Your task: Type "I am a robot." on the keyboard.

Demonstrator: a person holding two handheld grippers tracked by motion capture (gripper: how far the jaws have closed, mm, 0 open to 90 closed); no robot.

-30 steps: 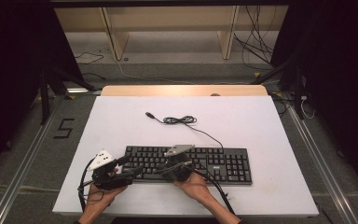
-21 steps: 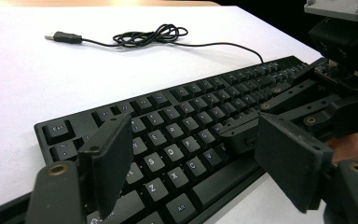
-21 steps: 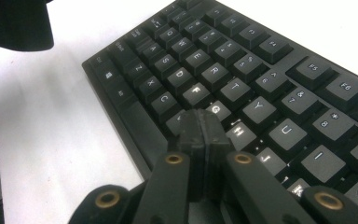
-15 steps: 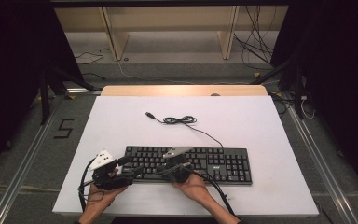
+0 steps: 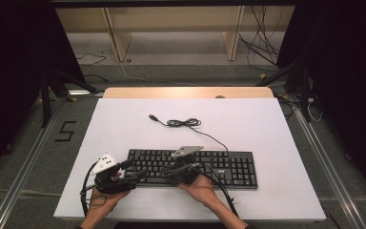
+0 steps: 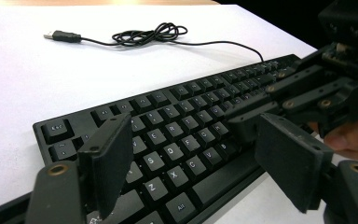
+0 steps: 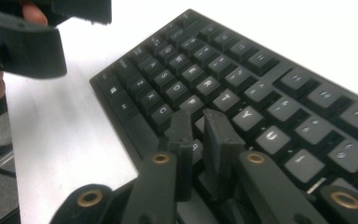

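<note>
A black keyboard [image 5: 219,164] lies near the front of the white table, and its thin cable [image 5: 183,123] coils behind it and ends in a USB plug [image 5: 152,117]. My left gripper [image 5: 134,172] is at the keyboard's left end. In the left gripper view it [image 6: 198,163] stands wide open above the keys [image 6: 182,116], holding nothing. My right gripper [image 5: 167,171] points left over the middle keys. In the right gripper view its jaws [image 7: 198,128] have just been opening to a narrow gap, with nothing between them, tips just above the keys [image 7: 261,79].
The white table top [image 5: 267,124] stretches behind and to the right of the keyboard, up to a wooden strip [image 5: 186,92] at its far edge. Both hands rest at the table's front edge. A floor marking [image 5: 64,131] and loose cables [image 5: 262,52] lie beyond the table.
</note>
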